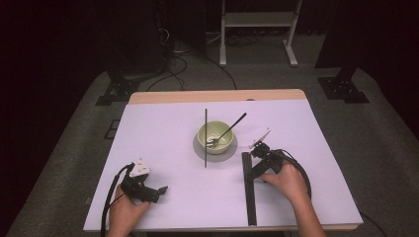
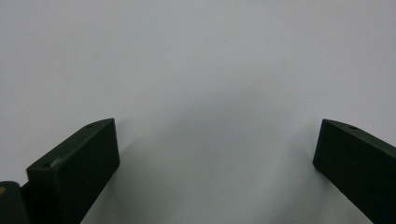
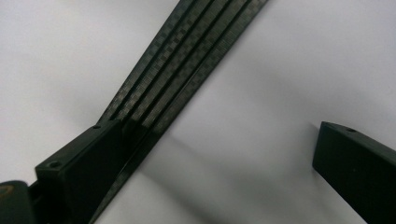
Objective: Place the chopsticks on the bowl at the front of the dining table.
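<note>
— What is the person doing now, can you see?

— The right gripper (image 1: 253,154) is low over a bundle of black strips (image 1: 249,190) that lies on the white table (image 1: 163,197), at the right of the bowl (image 1: 215,136). Its jaws stand wide apart. In the right gripper view, one jaw is at the edge of the strips (image 3: 187,74) and the other is well to the side, so nothing is held yet. I think this is the reaching step, just before the grasp.

— And the next move?

— My guess is that the gripper must be centred over the bundle before it closes, so that both jaws come around it. The strips are thin and flat on the table, so the jaws must go very low.

— The left gripper?

— The left gripper (image 1: 157,190) rests near the front edge, jaws wide also, with bare table between them.

— Anything unclear?

— Yes. I count around four strips, but I am not sure. One single rod (image 1: 206,138) lies beside the bowl. The utensil (image 1: 228,131) in the bowl is too small to tell whether it is a fork or a spoon.
</note>
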`<action>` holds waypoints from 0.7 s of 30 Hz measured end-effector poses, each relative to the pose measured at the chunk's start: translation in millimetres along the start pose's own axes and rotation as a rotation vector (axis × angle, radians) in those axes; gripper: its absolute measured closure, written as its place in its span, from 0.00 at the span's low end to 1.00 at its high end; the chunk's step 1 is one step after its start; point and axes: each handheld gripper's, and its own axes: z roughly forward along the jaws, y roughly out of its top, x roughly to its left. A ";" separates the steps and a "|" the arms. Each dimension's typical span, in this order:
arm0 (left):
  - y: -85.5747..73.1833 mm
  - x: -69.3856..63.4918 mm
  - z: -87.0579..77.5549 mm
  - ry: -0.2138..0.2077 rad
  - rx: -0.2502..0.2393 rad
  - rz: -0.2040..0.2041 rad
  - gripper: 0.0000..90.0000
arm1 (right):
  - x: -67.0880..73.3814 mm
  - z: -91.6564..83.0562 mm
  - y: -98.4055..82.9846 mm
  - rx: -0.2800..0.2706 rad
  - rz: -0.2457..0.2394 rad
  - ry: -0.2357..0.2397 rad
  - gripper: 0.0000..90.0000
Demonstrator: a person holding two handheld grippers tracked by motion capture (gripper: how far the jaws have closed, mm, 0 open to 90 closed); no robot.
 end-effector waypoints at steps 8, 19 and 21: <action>0.0 0.0 0.0 0.000 0.000 0.000 0.00 | -3.9 -0.3 -3.5 0.010 -0.002 -0.019 0.01; 0.0 0.0 0.0 0.000 0.000 0.000 0.00 | -11.8 -2.9 -14.7 0.026 0.000 -0.039 0.01; 0.0 0.0 0.0 0.000 0.000 0.000 0.00 | -14.0 -3.6 -16.9 0.033 0.005 -0.043 0.01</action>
